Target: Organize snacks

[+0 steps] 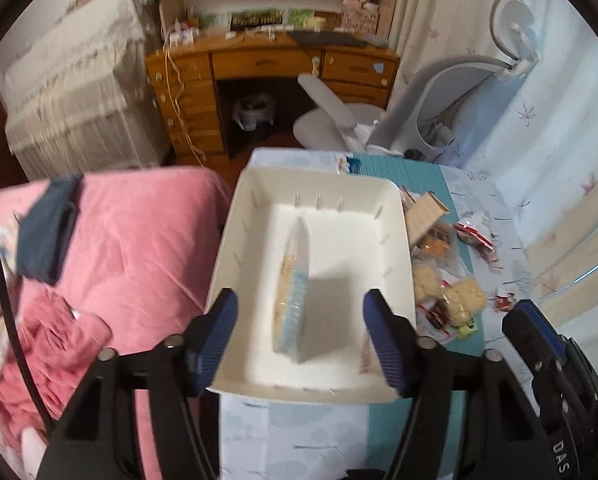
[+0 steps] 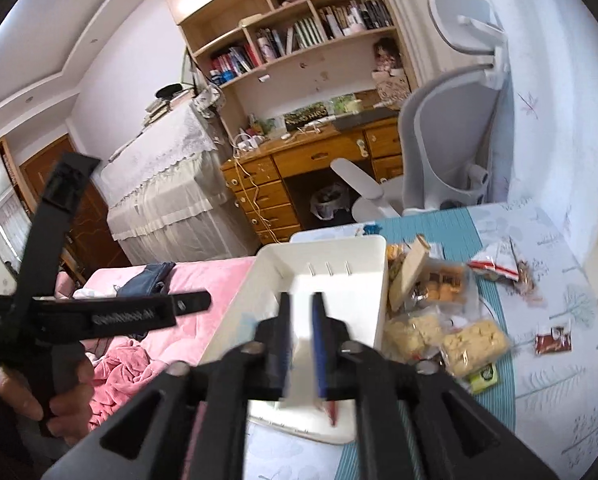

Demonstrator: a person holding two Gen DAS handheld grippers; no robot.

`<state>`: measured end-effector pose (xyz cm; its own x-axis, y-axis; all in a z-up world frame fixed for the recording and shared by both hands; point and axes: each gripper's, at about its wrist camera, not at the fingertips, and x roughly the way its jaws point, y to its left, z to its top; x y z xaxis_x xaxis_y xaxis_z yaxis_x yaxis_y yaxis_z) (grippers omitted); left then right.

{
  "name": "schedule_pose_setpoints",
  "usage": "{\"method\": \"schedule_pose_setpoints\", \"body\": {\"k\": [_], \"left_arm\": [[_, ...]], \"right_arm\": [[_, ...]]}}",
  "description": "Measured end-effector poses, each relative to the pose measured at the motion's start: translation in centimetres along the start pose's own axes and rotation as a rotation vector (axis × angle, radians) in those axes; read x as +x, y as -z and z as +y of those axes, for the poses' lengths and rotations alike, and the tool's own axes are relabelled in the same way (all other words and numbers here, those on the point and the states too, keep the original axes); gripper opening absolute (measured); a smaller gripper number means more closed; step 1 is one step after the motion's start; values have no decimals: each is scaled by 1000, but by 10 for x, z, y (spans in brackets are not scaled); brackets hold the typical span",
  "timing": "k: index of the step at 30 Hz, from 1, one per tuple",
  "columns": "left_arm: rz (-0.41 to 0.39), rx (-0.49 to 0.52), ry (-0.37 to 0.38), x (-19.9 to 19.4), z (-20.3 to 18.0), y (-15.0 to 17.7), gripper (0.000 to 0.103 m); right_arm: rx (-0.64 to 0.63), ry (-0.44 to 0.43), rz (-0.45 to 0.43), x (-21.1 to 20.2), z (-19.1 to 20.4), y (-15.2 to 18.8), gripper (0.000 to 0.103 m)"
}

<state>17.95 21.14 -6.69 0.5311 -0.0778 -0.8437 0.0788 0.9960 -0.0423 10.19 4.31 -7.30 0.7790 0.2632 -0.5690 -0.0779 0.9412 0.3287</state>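
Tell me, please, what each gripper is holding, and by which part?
The left gripper holds nothing; its jaws stand wide open above the white bin. The right gripper has jaws nearly closed; whether they pinch anything cannot be told.

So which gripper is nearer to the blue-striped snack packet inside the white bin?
Left. The left gripper hangs open directly above the blue-striped snack packet in the white bin; the right gripper is at the bin's near right edge.

Wooden desk [image 2: 315,168], bookshelf [image 2: 299,28] above; grey chair [image 2: 451,152], pink bedding [image 1: 139,240]
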Motion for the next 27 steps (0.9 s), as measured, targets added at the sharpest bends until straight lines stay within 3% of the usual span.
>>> {"method": "schedule_pose_setpoints", "body": {"k": [1,3,13,20,23,27], "left_arm": [[-15,8,-11,-1,-2,0,69],[-28,19,-2,-2,-6,0,70],[10,145,74,9,-60,1,76],[49,200,128,17,-117,1,80],[68,210,139,23,-142,-1,82],[103,214,147,34,-173,-2,85]], "right_arm": [[14,10,-1,-1,-3,3,31],[35,27,-9,-4,-8,5,36],[137,154,37,-20,-55,18,50],[173,264,146,-34,-106,33,57],[174,296,176,-39,-127,34,66],[153,336,241,-42,-161,34,68]]}}
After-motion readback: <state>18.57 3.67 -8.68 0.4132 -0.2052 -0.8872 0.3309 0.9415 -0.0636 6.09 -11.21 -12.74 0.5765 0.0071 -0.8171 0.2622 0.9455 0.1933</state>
